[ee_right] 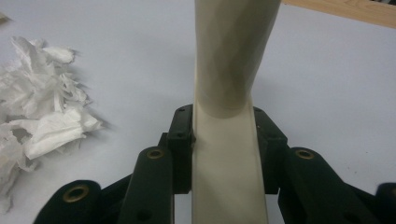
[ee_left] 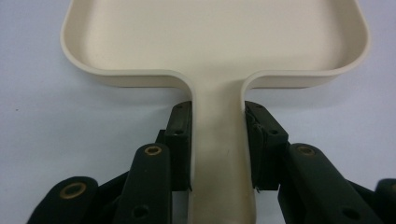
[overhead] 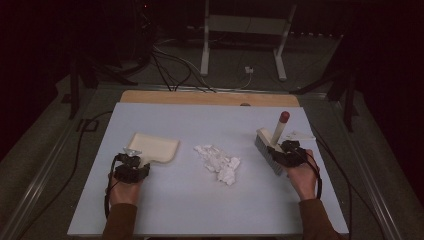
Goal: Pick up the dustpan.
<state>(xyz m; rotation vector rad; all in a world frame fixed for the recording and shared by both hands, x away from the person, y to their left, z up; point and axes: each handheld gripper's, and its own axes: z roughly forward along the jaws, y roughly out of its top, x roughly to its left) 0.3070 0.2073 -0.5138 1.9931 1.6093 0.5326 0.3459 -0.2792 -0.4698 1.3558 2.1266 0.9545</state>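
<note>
1. Left gripper [ee_left: 217, 154] clamps the dustpan [overhead: 154, 147] by its handle; the pan lies flat on the table [overhead: 200, 210], left of the paper scraps [overhead: 218, 163].
2. Right gripper [ee_right: 224, 140] is closed on the brush [overhead: 270, 150] handle, bristles right of the scraps.
3. Keep the pan's lip pressed down (no gap), mouth turned toward the pile, and sweep leftward in short strokes.
4. A loose scrap [overhead: 300, 135] lies behind the brush; nothing blocks the path.

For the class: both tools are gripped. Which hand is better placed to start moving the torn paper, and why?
Probably the right. The right gripper is shut on the brush, bristles facing the torn paper. The left gripper only holds the dustpan by its handle, waiting alongside.
</note>
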